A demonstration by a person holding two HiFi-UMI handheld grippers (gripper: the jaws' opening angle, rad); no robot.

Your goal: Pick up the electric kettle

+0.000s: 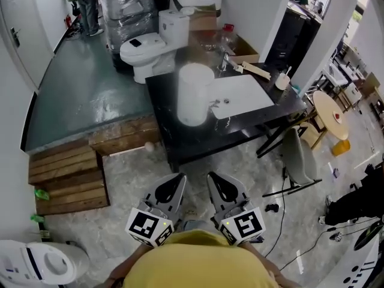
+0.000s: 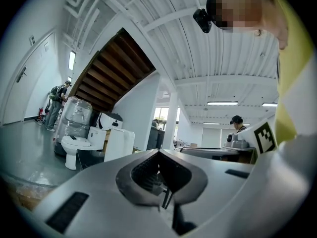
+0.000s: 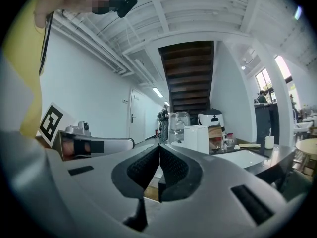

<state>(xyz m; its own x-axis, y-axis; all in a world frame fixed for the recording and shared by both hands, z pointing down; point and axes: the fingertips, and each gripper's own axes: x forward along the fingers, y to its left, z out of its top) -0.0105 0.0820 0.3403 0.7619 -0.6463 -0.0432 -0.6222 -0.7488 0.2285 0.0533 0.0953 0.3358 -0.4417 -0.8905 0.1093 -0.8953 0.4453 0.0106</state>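
Note:
The electric kettle (image 1: 195, 93), a tall white cylinder, stands upright on the black table (image 1: 174, 143), left of a white basin (image 1: 246, 95). Both grippers hang low in the head view, close to the person's body and well short of the table. The left gripper (image 1: 174, 180) has its jaws together with nothing between them, as the left gripper view (image 2: 158, 152) also shows. Beside it, the right gripper (image 1: 216, 179) is likewise shut and empty (image 3: 159, 147). In the right gripper view the kettle (image 3: 197, 139) stands far ahead, slightly right of the jaws.
A white toilet (image 1: 144, 47) and a plastic-wrapped load (image 1: 129, 8) stand behind the table on the raised grey floor. Wooden steps (image 1: 66, 176) lie at left. A grey chair (image 1: 297, 155), floor cables (image 1: 282, 209) and a round wooden table (image 1: 331, 114) are at right.

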